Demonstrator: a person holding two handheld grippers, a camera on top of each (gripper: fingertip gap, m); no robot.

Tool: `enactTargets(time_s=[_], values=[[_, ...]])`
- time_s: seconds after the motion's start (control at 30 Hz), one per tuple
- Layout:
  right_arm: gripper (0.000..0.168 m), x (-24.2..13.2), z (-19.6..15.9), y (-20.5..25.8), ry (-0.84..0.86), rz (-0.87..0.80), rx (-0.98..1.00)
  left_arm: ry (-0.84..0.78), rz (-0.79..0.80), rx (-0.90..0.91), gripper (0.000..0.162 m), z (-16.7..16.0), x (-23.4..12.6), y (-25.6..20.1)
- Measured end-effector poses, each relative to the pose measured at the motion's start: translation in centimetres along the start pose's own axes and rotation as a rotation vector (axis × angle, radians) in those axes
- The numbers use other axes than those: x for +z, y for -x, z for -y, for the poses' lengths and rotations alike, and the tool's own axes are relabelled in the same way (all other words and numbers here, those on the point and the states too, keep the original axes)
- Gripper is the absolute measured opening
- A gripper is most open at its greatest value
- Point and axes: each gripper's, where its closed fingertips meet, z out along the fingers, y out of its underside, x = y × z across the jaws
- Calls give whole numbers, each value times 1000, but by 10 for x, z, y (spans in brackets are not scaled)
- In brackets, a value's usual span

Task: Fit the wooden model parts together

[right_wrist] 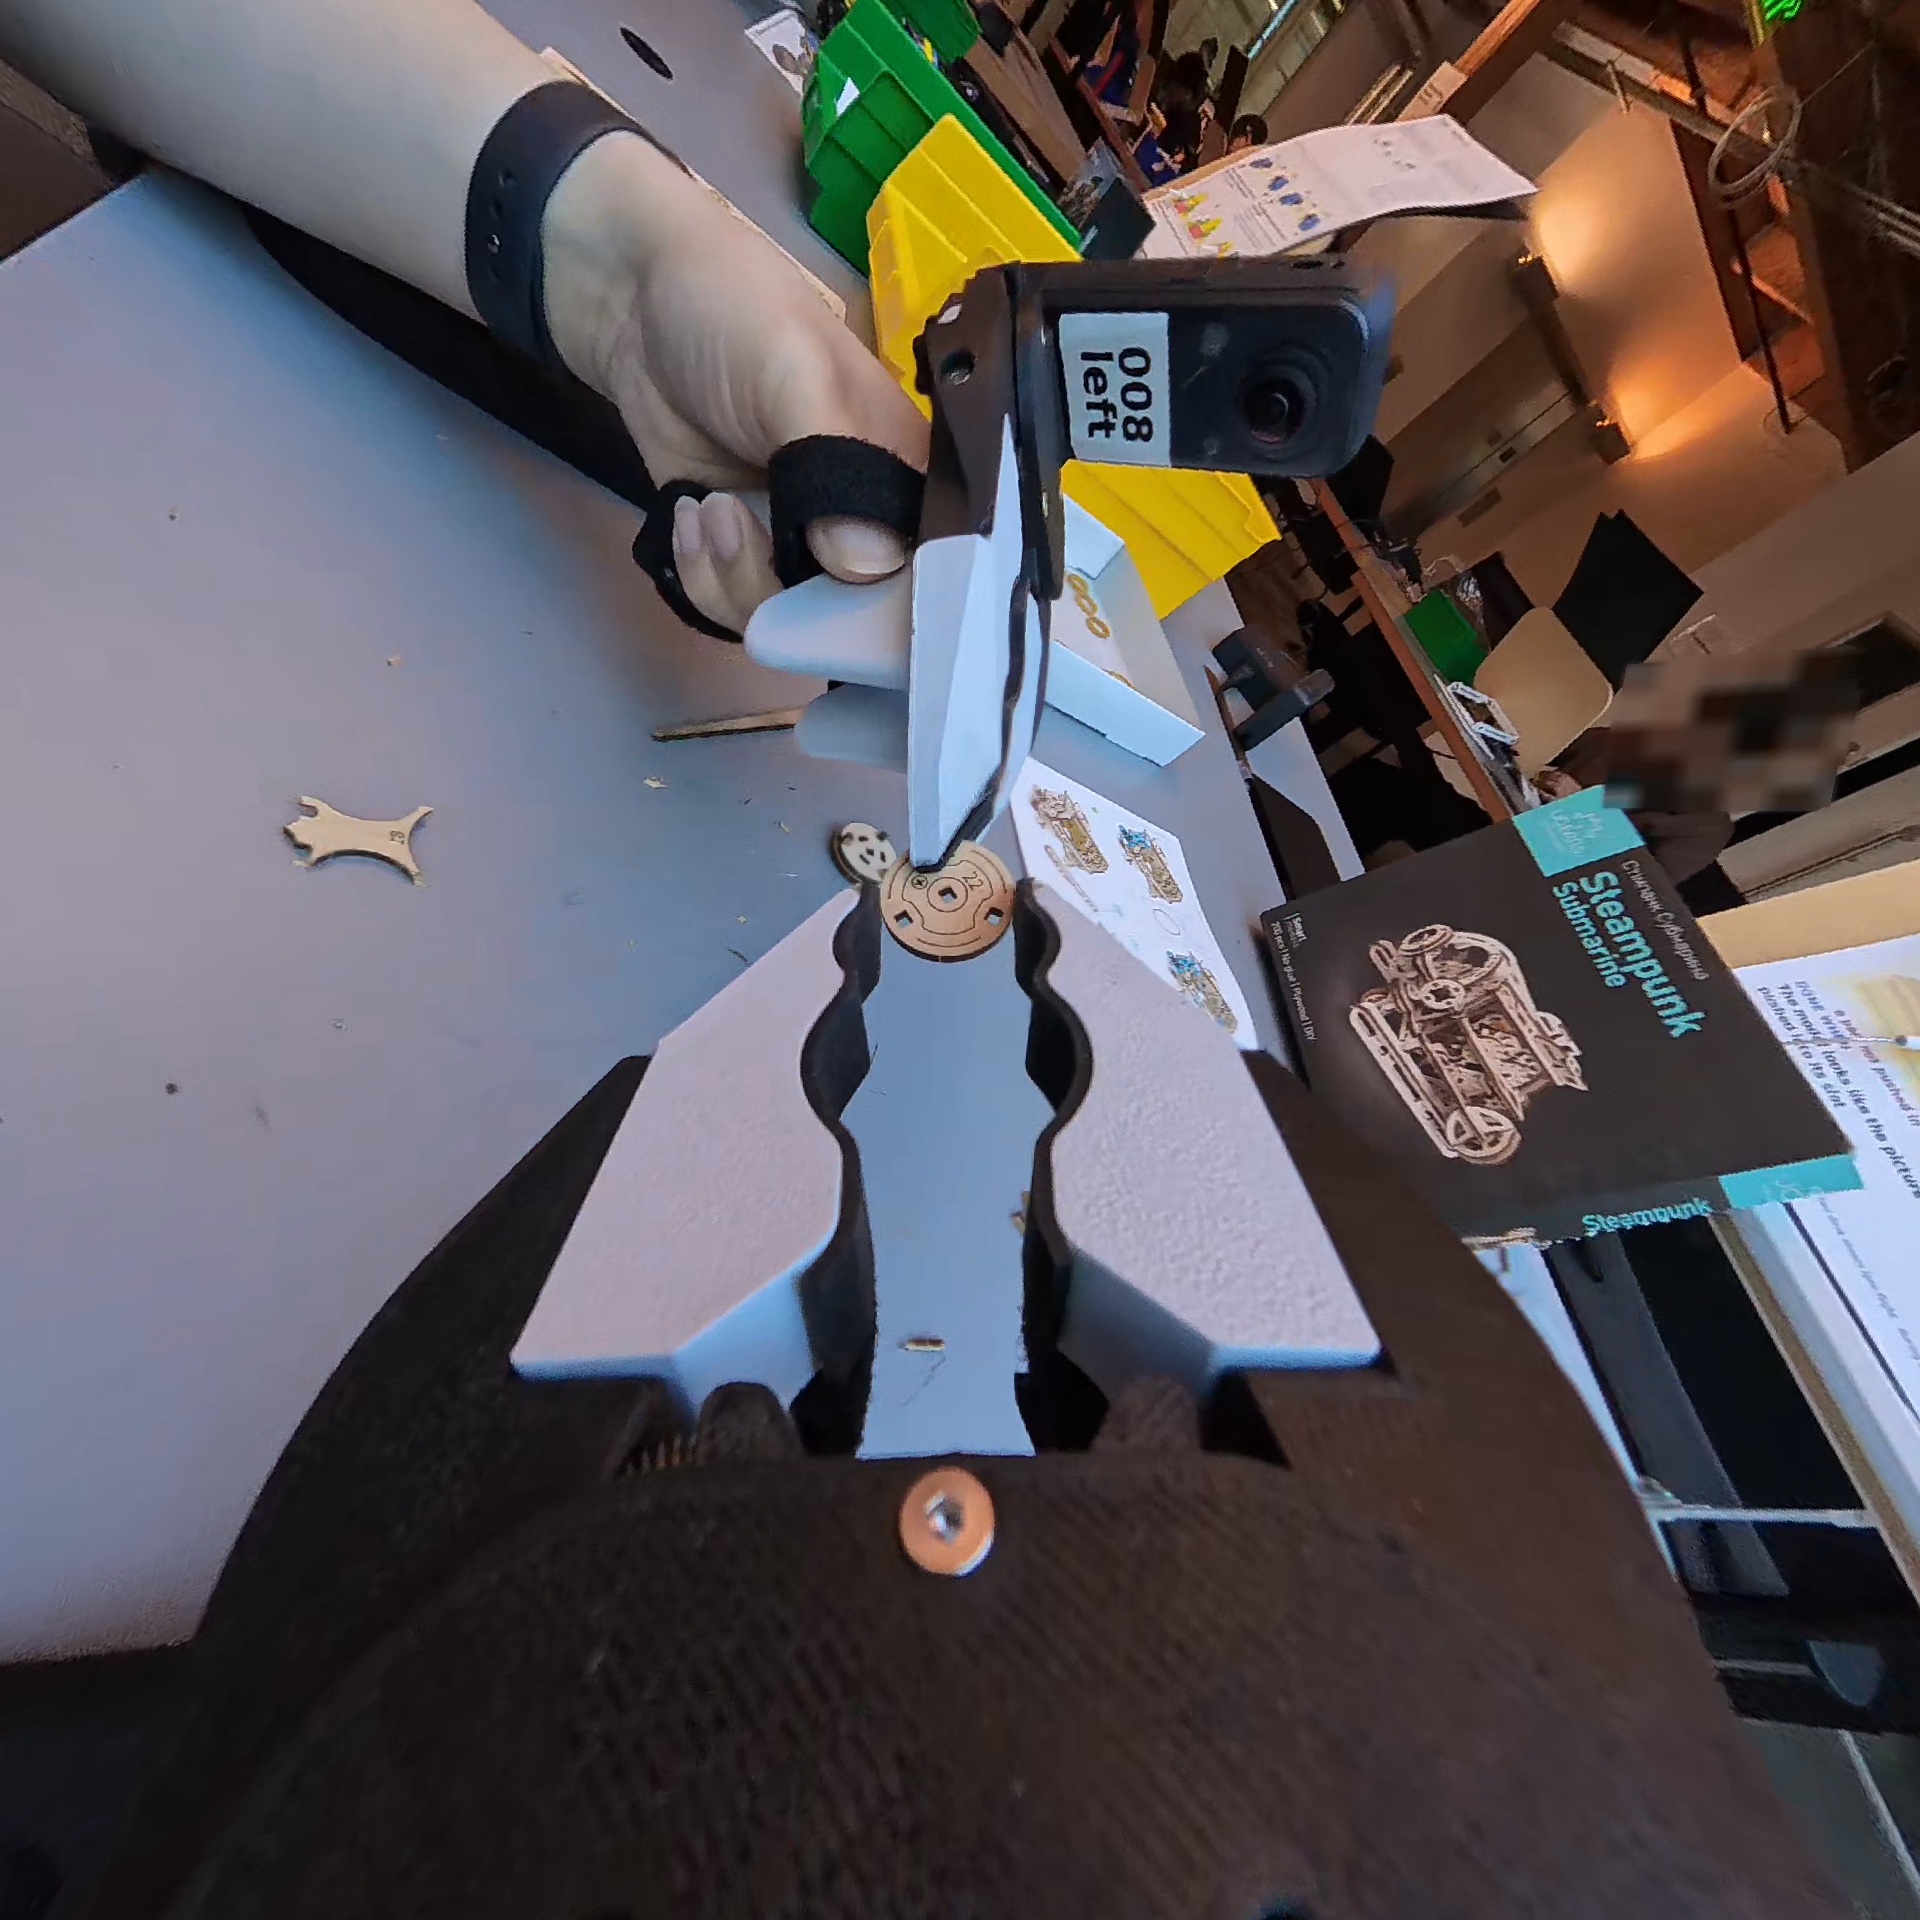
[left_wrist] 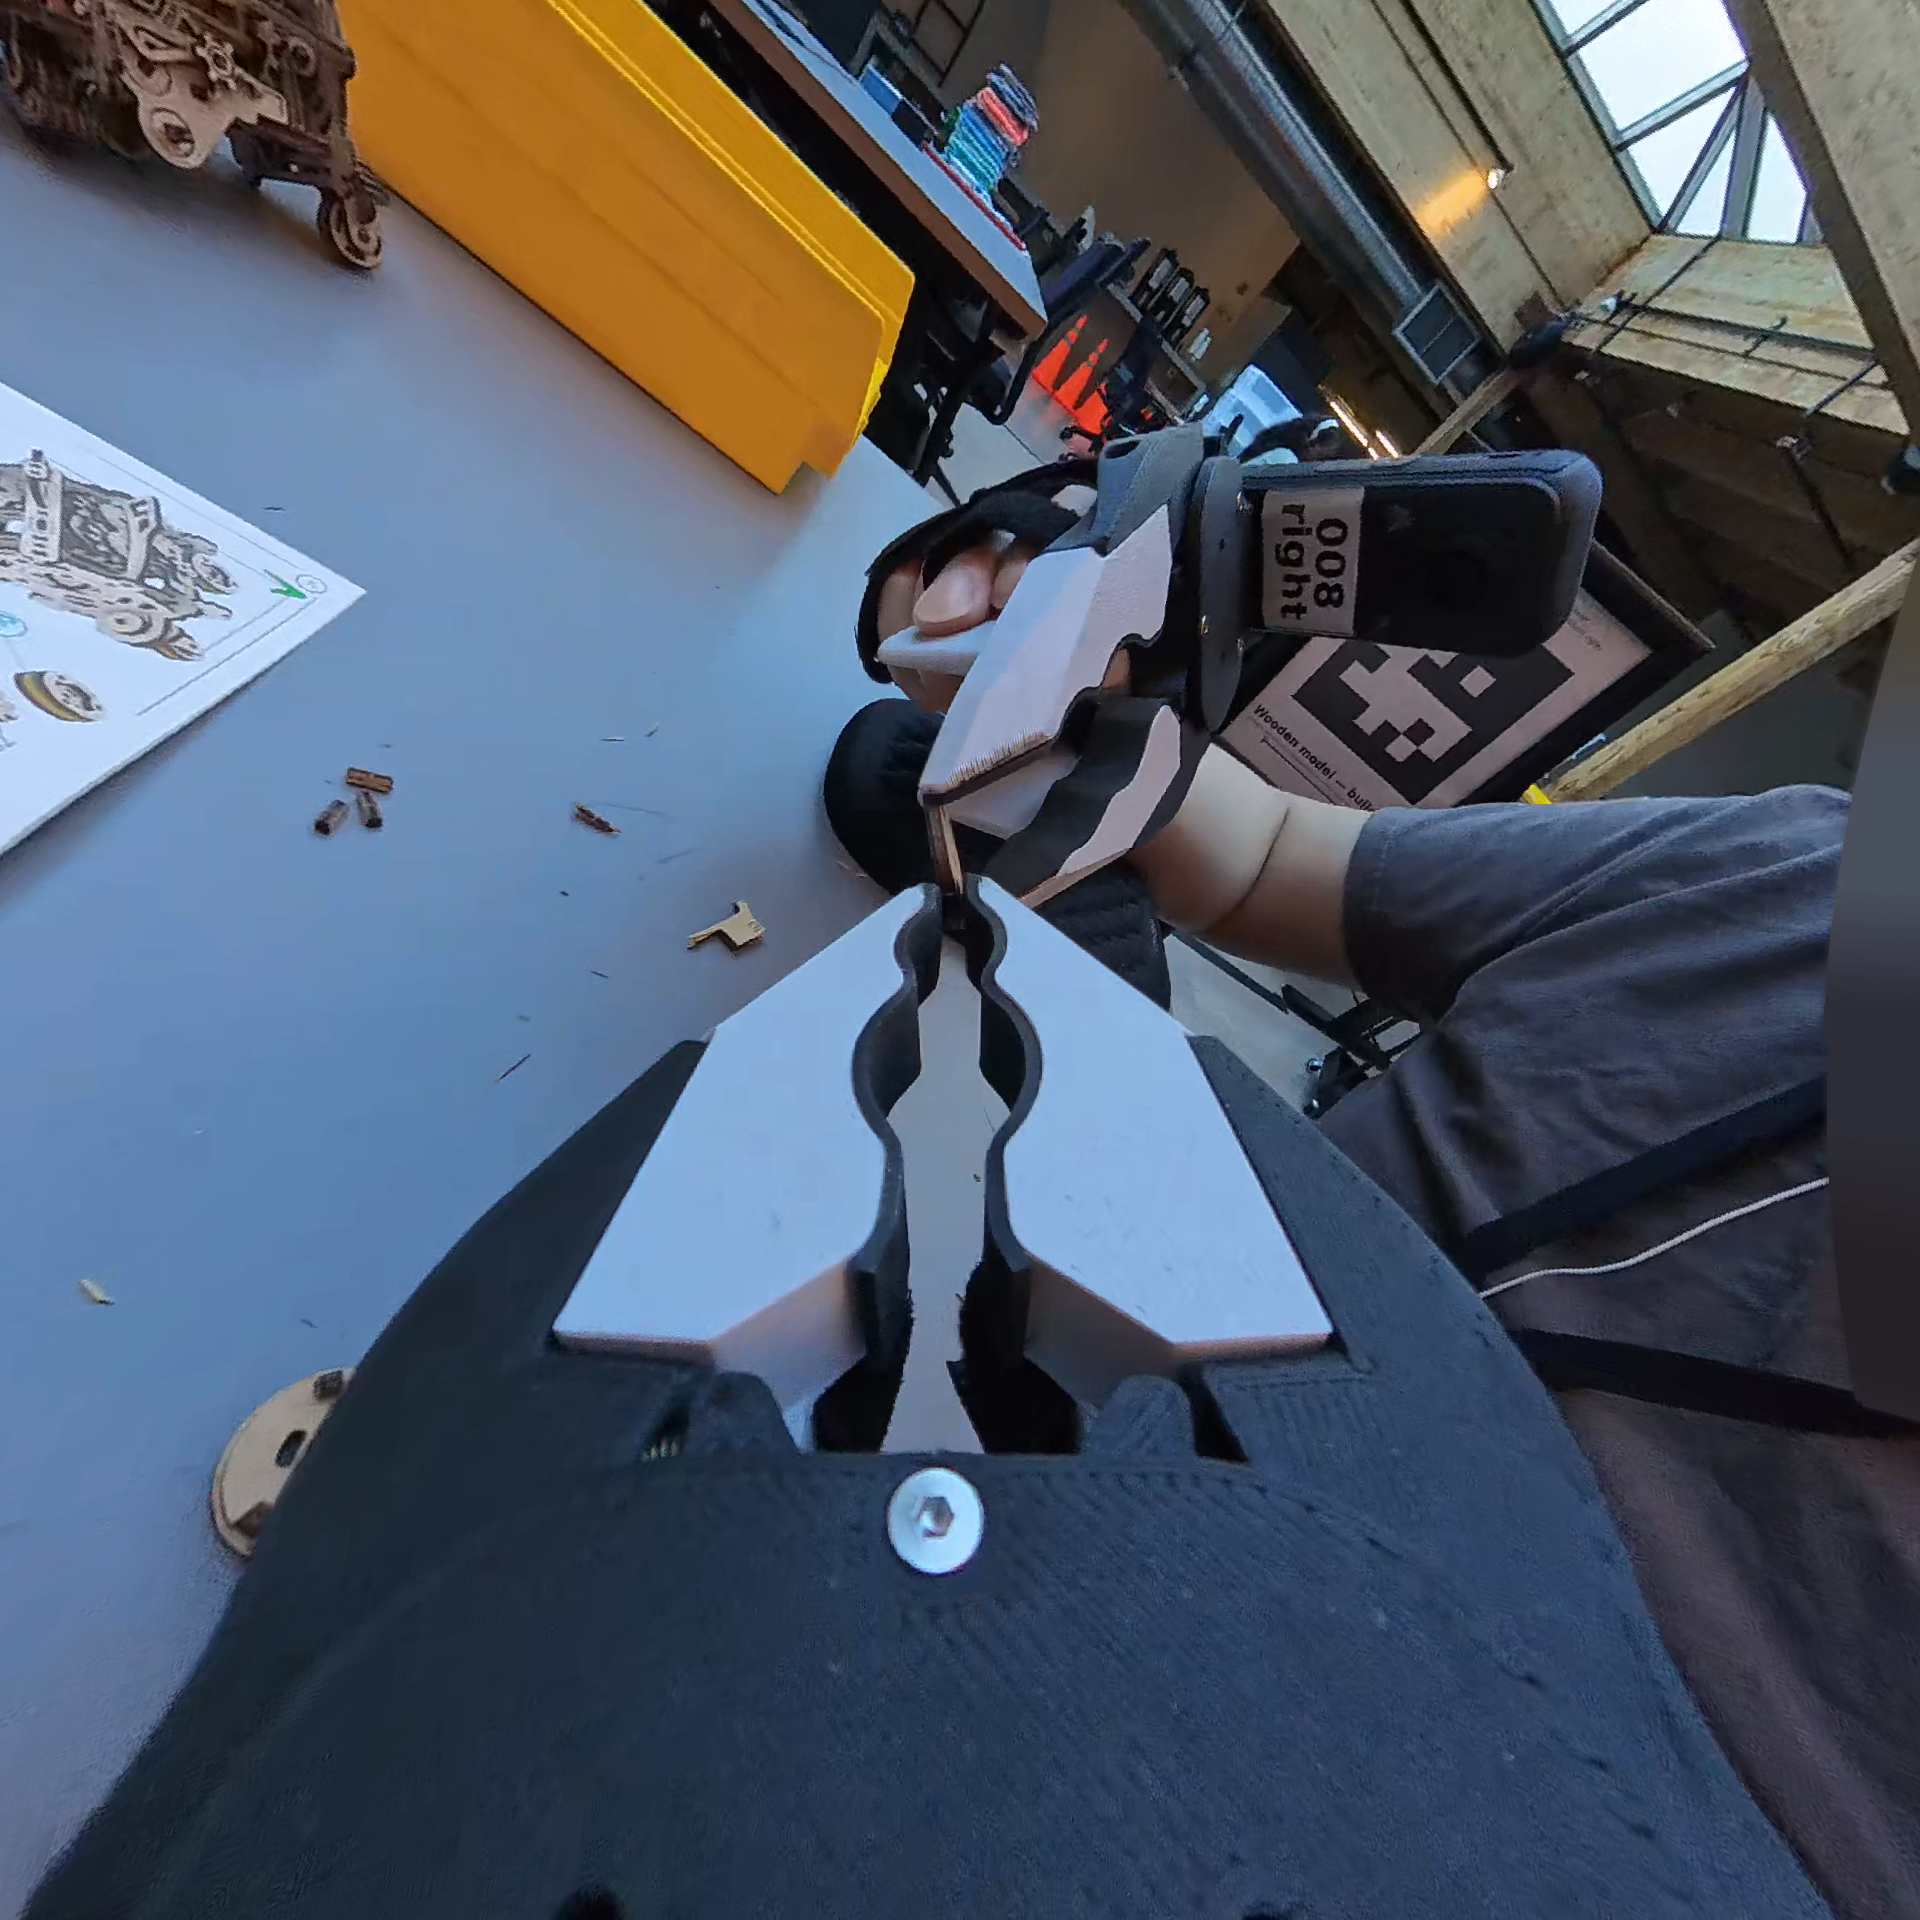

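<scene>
My right gripper [right_wrist: 945, 902] is shut on a round wooden disc [right_wrist: 951, 920], held by its rim above the grey table [right_wrist: 312, 520]. In the left wrist view the disc [left_wrist: 941, 847] shows edge-on under the right gripper [left_wrist: 935, 805]. My left gripper [left_wrist: 951, 902] is shut on a small dark wooden piece [left_wrist: 954, 920] and its tips meet the disc's rim. In the right wrist view the left gripper [right_wrist: 932, 857] comes down from above onto the disc's upper left edge. The small piece is mostly hidden there.
An assembled wooden model [left_wrist: 177, 94] and yellow bins [left_wrist: 623, 208] stand at the table's far side. An instruction sheet [left_wrist: 104, 623], loose wooden bits [left_wrist: 353, 800] and another disc [left_wrist: 275, 1455] lie on the table. A flat wooden offcut [right_wrist: 353, 836] and a dark kit box [right_wrist: 1538, 1029] are nearby. Both grippers' tips are close together, under 4 cm apart. Left tips and right tips are each some 12 cm from the flat wooden offcut [right_wrist: 353, 836].
</scene>
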Motion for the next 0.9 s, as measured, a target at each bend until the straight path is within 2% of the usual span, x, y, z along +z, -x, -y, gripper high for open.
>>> enactTargets(time_s=[0.43, 0.5, 0.6, 0.87, 0.9], values=[[24, 3, -2, 12, 6, 20, 36, 36, -1, -82, 0, -17, -3, 10], [24, 2, 0, 12, -1, 17, 21, 28, -25, -98, 2, -16, -3, 8], [24, 0, 4, 12, -26, 22, 32, 8, -43, -105, 15, -13, -5, 6], [24, -10, 27, 8, -162, 36, 119, -28, -175, -84, 15, -7, -3, -18], [24, -11, 29, 8, -174, 35, 123, -35, -215, -96, 8, -5, -4, -24]])
